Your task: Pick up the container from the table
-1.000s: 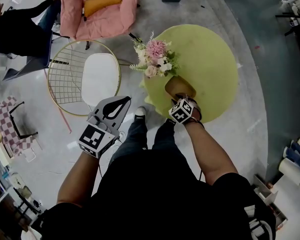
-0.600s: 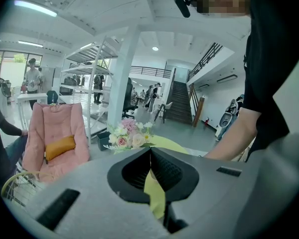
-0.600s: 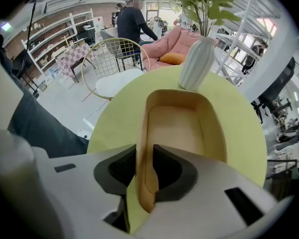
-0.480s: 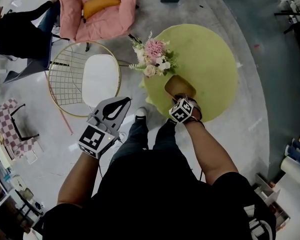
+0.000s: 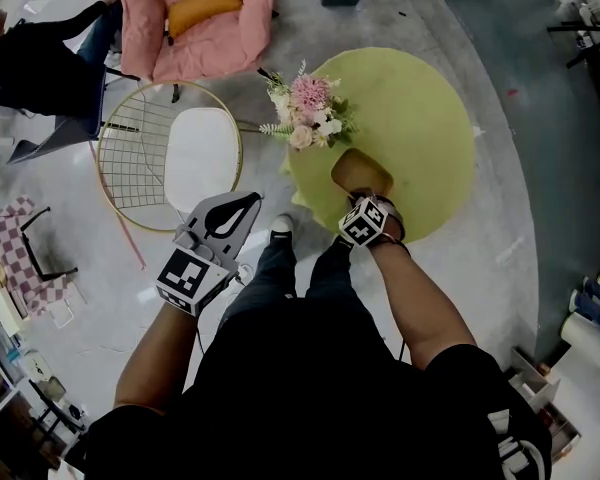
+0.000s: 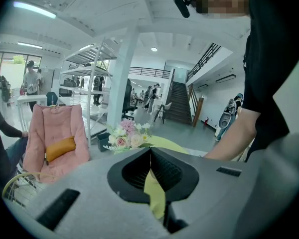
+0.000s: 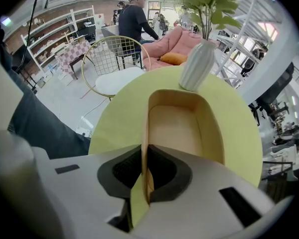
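A shallow tan wooden container (image 5: 363, 171) lies on the round yellow-green table (image 5: 425, 118), close to its near edge. My right gripper (image 5: 364, 199) points steeply down at the container's near end. Its jaws are closing, and the pads press on the thin side wall of the container (image 7: 175, 128) from both sides. In the right gripper view that wall stands upright between the right gripper (image 7: 145, 158) jaws. My left gripper (image 5: 251, 201) hangs over the floor to the left of the table, shut and empty. In its own view the left gripper (image 6: 150, 152) tips meet.
A white ribbed vase of pink flowers (image 5: 309, 116) stands on the table just beyond the container, also the vase (image 7: 196, 64). A gold wire chair (image 5: 168, 154) with a white seat stands left of the table. Behind it are a pink chair (image 5: 195, 13) and a seated person (image 5: 40, 63).
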Demonstrator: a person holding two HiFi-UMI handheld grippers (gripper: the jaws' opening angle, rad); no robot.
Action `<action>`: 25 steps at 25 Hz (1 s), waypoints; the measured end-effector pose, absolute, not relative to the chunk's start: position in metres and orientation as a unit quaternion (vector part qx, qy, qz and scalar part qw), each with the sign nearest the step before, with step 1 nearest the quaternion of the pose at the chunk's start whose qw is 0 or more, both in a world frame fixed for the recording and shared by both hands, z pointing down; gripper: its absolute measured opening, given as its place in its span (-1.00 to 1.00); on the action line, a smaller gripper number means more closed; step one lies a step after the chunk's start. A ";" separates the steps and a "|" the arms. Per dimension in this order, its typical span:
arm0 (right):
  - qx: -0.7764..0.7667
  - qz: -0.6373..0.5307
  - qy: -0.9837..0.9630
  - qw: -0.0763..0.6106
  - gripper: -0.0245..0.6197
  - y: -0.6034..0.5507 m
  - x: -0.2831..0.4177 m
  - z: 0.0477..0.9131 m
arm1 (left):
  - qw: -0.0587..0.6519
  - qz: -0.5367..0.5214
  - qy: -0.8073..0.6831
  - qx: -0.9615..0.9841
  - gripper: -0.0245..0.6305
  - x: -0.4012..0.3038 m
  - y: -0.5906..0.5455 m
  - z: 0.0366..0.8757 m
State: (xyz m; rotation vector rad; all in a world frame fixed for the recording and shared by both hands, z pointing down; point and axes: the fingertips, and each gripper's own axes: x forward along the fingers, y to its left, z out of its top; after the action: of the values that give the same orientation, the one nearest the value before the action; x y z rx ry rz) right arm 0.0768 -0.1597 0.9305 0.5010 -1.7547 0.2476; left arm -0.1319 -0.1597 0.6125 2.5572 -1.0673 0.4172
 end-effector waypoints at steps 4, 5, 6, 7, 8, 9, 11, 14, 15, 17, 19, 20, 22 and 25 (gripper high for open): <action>0.221 0.101 -0.757 0.607 -0.84 -0.159 0.078 0.923 | 0.164 0.147 -0.375 0.901 -0.87 -0.131 -0.157 0.607; 0.223 0.099 -0.757 0.607 -0.85 -0.160 0.079 0.921 | 0.161 0.148 -0.373 0.902 -0.87 -0.130 -0.156 0.606; 0.225 0.098 -0.757 0.606 -0.85 -0.160 0.080 0.919 | 0.159 0.148 -0.372 0.903 -0.87 -0.130 -0.156 0.604; 0.227 0.098 -0.756 0.606 -0.85 -0.159 0.081 0.918 | 0.157 0.148 -0.371 0.903 -0.87 -0.129 -0.156 0.602; 0.228 0.098 -0.756 0.606 -0.85 -0.159 0.083 0.917 | 0.155 0.147 -0.371 0.904 -0.87 -0.129 -0.156 0.601; 0.229 0.098 -0.756 0.606 -0.85 -0.159 0.084 0.915 | 0.153 0.146 -0.372 0.904 -0.87 -0.128 -0.156 0.599; 0.230 0.096 -0.755 0.607 -0.85 -0.159 0.087 0.914 | 0.151 0.145 -0.373 0.904 -0.87 -0.128 -0.156 0.596; 0.230 0.093 -0.754 0.608 -0.85 -0.157 0.091 0.911 | 0.149 0.146 -0.372 0.905 -0.87 -0.125 -0.153 0.594; 0.229 0.091 -0.755 0.608 -0.85 -0.156 0.091 0.910 | 0.148 0.147 -0.371 0.905 -0.87 -0.125 -0.153 0.594; 0.227 0.088 -0.755 0.609 -0.85 -0.154 0.091 0.908 | 0.146 0.147 -0.371 0.905 -0.87 -0.124 -0.152 0.593; 0.225 0.087 -0.755 0.610 -0.85 -0.150 0.093 0.905 | 0.143 0.145 -0.372 0.906 -0.87 -0.122 -0.151 0.589; 0.225 0.087 -0.755 0.610 -0.85 -0.148 0.094 0.903 | 0.142 0.144 -0.372 0.906 -0.87 -0.122 -0.150 0.587; 0.226 0.086 -0.755 0.610 -0.85 -0.147 0.097 0.898 | 0.139 0.143 -0.373 0.906 -0.87 -0.120 -0.148 0.584; 0.229 0.082 -0.754 0.610 -0.85 -0.148 0.104 0.894 | 0.134 0.141 -0.376 0.906 -0.87 -0.118 -0.146 0.581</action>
State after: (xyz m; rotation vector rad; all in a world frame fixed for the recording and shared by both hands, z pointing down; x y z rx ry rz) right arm 0.1037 -0.1479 0.8937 0.5291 -1.7420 0.1886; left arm -0.1177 -0.1455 0.5806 2.6259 -1.0897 0.4082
